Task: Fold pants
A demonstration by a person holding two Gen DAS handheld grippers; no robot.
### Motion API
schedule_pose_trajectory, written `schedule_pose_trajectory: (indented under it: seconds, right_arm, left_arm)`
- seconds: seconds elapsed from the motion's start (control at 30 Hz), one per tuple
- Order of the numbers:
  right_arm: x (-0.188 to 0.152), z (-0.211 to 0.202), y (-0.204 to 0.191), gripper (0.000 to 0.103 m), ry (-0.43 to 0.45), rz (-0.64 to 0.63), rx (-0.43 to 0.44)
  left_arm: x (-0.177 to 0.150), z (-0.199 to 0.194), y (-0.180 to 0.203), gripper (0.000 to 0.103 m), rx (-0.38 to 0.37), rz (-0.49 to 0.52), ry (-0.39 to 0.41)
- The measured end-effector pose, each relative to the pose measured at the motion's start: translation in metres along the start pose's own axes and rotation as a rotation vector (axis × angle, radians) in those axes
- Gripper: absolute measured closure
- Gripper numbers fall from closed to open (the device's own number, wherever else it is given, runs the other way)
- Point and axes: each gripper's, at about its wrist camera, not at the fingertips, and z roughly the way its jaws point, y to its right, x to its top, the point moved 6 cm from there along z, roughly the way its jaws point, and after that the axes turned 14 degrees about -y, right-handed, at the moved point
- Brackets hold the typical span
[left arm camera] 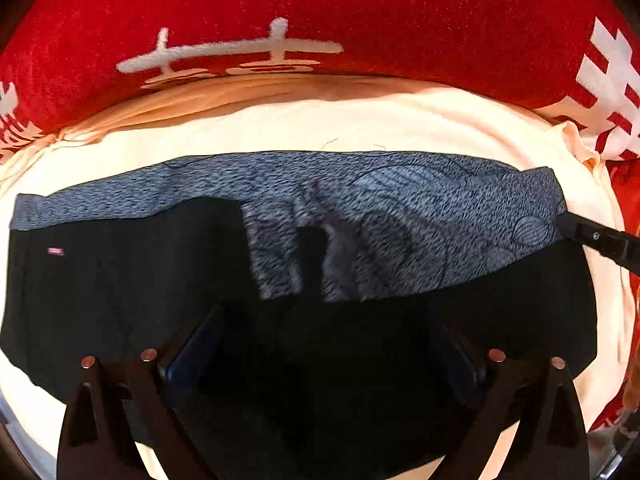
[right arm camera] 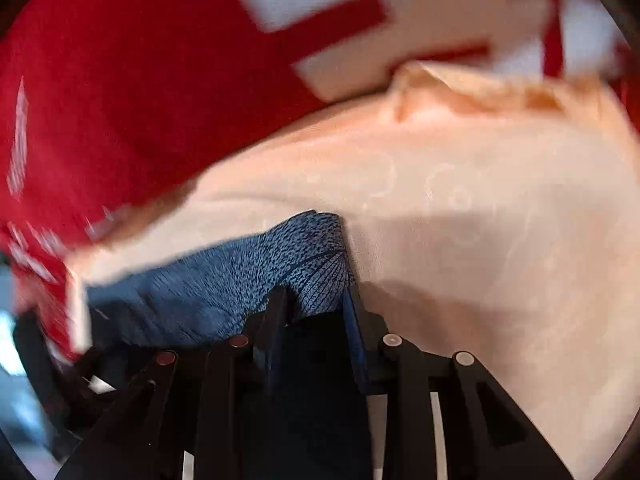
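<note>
Left hand-held gripper has its fingers spread apart over the black fabric; right hand-held gripper is clamped on the corner of the pants. Pants are black outside, with a blue-grey leaf-print lining turned up along the far edge. They lie flat on a cream cloth over a red cloth, long axis left to right.

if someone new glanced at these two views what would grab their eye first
Probably the bright red blanket with big white characters, filling the top of both views. Next, the pants, black with a blue-grey patterned layer, stretched across the middle of a cream sheet. The right gripper is pinching the patterned corner of the pants, while the left gripper stands open over the black part.
</note>
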Motion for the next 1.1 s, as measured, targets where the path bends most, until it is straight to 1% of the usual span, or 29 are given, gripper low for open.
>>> schedule_pose_trajectory:
  seconds: [0.1, 0.17, 0.23, 0.27, 0.3, 0.33, 0.37, 0.4, 0.47, 0.53, 0.6, 0.7, 0.77, 0.9, 1.1]
  right_arm:
    - [-0.005, -0.005, -0.010, 0.069, 0.003, -0.031, -0.078]
    - [-0.014, -0.012, -0.013, 0.069, 0.001, -0.041, -0.116]
    - [-0.029, -0.019, -0.019, 0.063, -0.002, -0.057, -0.142]
    - [-0.037, -0.023, -0.020, 0.061, -0.001, -0.060, -0.143]
    - [-0.047, -0.026, -0.022, 0.058, -0.002, -0.058, -0.137]
    - [-0.057, -0.029, -0.020, 0.052, -0.007, -0.054, -0.132]
    - [-0.065, -0.032, -0.019, 0.050, 0.016, -0.035, -0.141]
    - [-0.083, -0.031, -0.017, 0.049, 0.012, -0.029, -0.142]
    - [-0.098, -0.033, -0.015, 0.049, 0.001, -0.030, -0.138]
    - [-0.113, -0.034, -0.015, 0.049, -0.009, -0.031, -0.145]
    - [-0.127, -0.034, -0.013, 0.048, -0.022, -0.030, -0.133]
    - [-0.132, -0.035, -0.016, 0.047, -0.044, -0.025, -0.104]
    - [-0.128, -0.027, -0.028, 0.047, -0.055, -0.031, -0.085]
    - [-0.128, -0.026, -0.039, 0.046, -0.068, -0.080, -0.078]
    - [-0.134, -0.020, -0.060, 0.046, -0.096, -0.106, -0.087]
  left_arm:
    - [-0.006, -0.007, -0.004, 0.004, 0.056, 0.032, 0.012]
    - [-0.014, -0.012, -0.012, 0.004, 0.085, 0.033, 0.016]
    - [-0.020, -0.014, -0.023, 0.003, 0.076, 0.011, 0.006]
    - [-0.024, -0.015, -0.031, 0.003, 0.069, -0.015, -0.007]
    - [-0.027, -0.016, -0.036, 0.003, 0.063, -0.031, -0.012]
    - [-0.031, -0.020, -0.041, 0.003, 0.062, -0.051, -0.016]
    - [-0.034, -0.022, -0.045, 0.003, 0.074, -0.064, -0.016]
    - [-0.036, -0.025, -0.049, 0.003, 0.088, -0.072, -0.017]
    - [-0.042, -0.032, -0.061, 0.003, 0.114, -0.090, -0.025]
    - [-0.050, -0.035, -0.064, 0.003, 0.121, -0.103, -0.032]
    - [-0.061, -0.040, -0.069, 0.003, 0.129, -0.118, -0.031]
    - [-0.072, -0.039, -0.068, 0.003, 0.135, -0.147, -0.035]
    - [-0.078, -0.037, -0.067, 0.003, 0.129, -0.176, -0.042]
    - [-0.084, -0.030, -0.073, 0.003, 0.114, -0.216, -0.051]
    - [-0.092, -0.032, -0.088, 0.003, 0.107, -0.201, -0.052]
